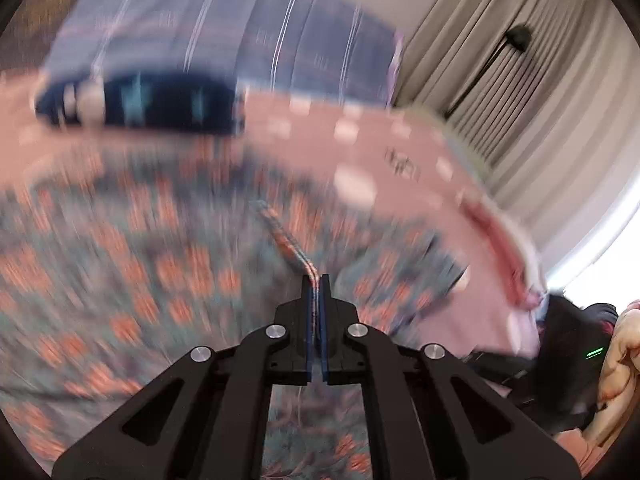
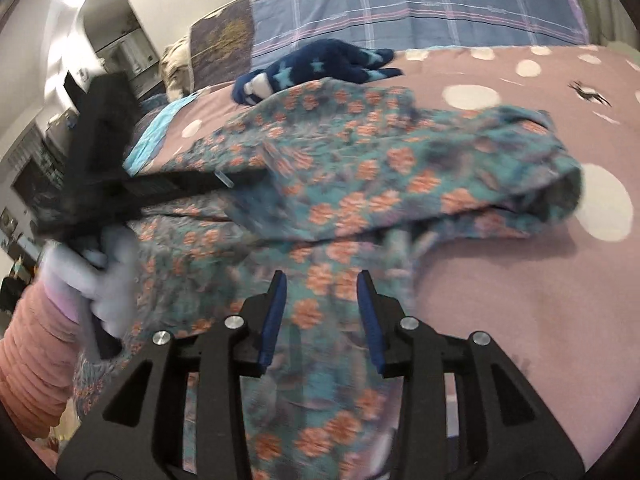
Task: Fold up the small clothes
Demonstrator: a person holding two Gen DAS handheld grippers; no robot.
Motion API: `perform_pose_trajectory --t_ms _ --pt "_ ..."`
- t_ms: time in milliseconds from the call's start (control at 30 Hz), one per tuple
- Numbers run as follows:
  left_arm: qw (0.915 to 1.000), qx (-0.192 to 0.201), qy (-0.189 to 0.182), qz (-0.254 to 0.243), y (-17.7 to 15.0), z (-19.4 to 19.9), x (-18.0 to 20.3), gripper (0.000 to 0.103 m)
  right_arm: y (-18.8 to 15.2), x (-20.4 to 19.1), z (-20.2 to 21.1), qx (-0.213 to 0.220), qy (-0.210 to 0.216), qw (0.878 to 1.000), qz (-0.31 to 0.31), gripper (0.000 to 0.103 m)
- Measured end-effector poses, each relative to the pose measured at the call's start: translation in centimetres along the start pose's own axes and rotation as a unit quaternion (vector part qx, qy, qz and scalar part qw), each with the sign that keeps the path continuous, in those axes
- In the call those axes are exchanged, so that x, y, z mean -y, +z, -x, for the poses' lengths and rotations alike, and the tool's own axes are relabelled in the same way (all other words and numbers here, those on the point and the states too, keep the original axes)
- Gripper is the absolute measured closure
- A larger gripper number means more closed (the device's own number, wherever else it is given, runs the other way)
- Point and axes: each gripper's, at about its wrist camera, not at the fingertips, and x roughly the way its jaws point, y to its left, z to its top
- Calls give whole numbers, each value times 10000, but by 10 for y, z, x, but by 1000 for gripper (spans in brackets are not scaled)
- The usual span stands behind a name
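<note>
Teal cotton-looking cloth with orange flowers — that is what we are folding, a small floral garment (image 2: 360,168) spread over the pink dotted bedspread (image 2: 520,300), rumpled and partly doubled over itself. At our left, the left gripper (image 1: 316,280) has its jaws pressed together on a thin edge of the fabric, which runs away from the tips as a taut ridge; in the right wrist view we see it reaching in from the left, a gloved hand (image 2: 100,280) around its handle. Further right, the right gripper (image 2: 322,284) stands partly open above the cloth, with nothing pinched between its pads. Behind the garment lies a navy star-patterned piece (image 2: 320,68), near the checked pillow (image 2: 440,4).

We judge the fabric light, limp and unbreakable — it will sag and slide rather than hold a crease, so we would pinch it at a hem or corner, both grippers well apart, keeping the edge stretched.
</note>
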Motion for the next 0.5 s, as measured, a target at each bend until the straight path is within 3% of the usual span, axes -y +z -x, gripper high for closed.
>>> perform_pose_trajectory --t_ms 67,167,333,500 --pt "9992 373 105 -128 20 28 1 101 -1 8 3 41 -49 9999 -100 66" --pt "9947 794 542 -362 41 75 -12 101 -1 13 7 110 -61 9998 -155 66" --pt "9890 887 1170 -178 41 113 -53 101 2 13 -3 87 -116 9997 -194 63" --pt "9845 874 1521 41 32 133 -86 101 6 3 -15 18 -196 9997 -117 62"
